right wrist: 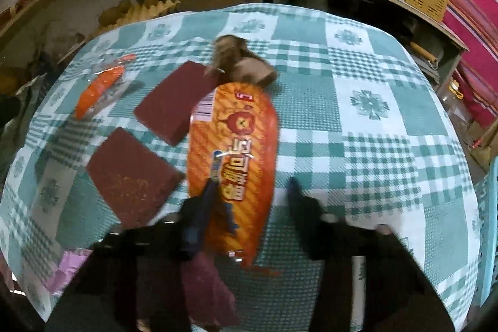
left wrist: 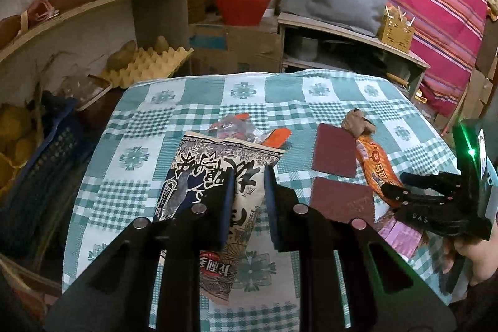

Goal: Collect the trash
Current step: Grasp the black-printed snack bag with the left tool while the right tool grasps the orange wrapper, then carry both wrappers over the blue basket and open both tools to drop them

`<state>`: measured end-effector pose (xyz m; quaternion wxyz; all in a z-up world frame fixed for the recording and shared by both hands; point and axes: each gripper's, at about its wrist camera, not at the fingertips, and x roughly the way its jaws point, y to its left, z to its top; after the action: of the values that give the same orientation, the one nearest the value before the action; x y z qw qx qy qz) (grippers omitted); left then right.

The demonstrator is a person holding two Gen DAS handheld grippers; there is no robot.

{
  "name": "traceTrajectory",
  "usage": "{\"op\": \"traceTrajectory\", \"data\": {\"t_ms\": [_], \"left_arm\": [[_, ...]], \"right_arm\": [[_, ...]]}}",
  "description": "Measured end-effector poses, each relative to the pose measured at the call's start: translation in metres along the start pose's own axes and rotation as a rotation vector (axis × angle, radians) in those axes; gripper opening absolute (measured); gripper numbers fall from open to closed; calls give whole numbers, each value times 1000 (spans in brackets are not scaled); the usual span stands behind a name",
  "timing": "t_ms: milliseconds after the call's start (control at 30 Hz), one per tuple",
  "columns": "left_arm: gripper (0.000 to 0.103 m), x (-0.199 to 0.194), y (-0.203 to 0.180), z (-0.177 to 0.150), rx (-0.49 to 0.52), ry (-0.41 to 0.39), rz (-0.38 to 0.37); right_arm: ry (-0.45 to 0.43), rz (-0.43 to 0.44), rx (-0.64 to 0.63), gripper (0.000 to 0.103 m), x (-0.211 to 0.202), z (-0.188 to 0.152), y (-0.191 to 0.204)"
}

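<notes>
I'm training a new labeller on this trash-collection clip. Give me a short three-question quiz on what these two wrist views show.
1. True or false: the left hand-held gripper is clamped on the black-and-white snack bag.
2. Which wrapper lies between the open fingers of the right hand-held gripper? A) orange snack wrapper B) clear wrapper with orange strip
3. How many dark red squares lie on the checked tablecloth?

Key: 1 true; 2 A; 3 two.

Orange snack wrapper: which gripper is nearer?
Right. The right gripper straddles the orange snack wrapper, jaws open; the left gripper is off to its left, gripping a black-and-white bag.
</notes>
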<state>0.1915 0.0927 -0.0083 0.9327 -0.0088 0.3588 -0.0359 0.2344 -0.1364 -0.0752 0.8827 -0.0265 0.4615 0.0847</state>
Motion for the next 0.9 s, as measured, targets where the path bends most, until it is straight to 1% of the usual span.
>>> {"op": "traceTrajectory", "data": {"t_ms": [33, 67, 133, 233, 333, 433, 667, 800, 900], "left_arm": [[18, 0, 0, 0, -3, 0, 0], [18, 0, 0, 1, -3, -1, -1], [18, 0, 1, 1, 0, -6, -2], [18, -7, -5, 4, 1, -25, -8], [18, -16, -15, 9, 4, -55, -23], [18, -23, -28, 15, 7, -78, -49], [18, -29, -74, 29, 45, -113, -109], [18, -30, -108, 35, 78, -128, -144], [18, -33, -142, 40, 120, -145, -174]], "right_arm": [[-2, 6, -2, 30, 0, 0, 0], [-3, 10, -1, 28, 0, 0, 0], [-10, 29, 6, 19, -2, 1, -3], [-46, 30, 15, 12, -11, 3, -9], [-109, 36, 46, 11, -33, 6, -27], [-151, 40, 81, 11, -52, 7, -50], [-199, -11, 163, 11, -83, 0, -110], [-217, -48, 205, 11, -101, -9, -148], [-224, -75, 241, 11, -111, -17, -179]]}}
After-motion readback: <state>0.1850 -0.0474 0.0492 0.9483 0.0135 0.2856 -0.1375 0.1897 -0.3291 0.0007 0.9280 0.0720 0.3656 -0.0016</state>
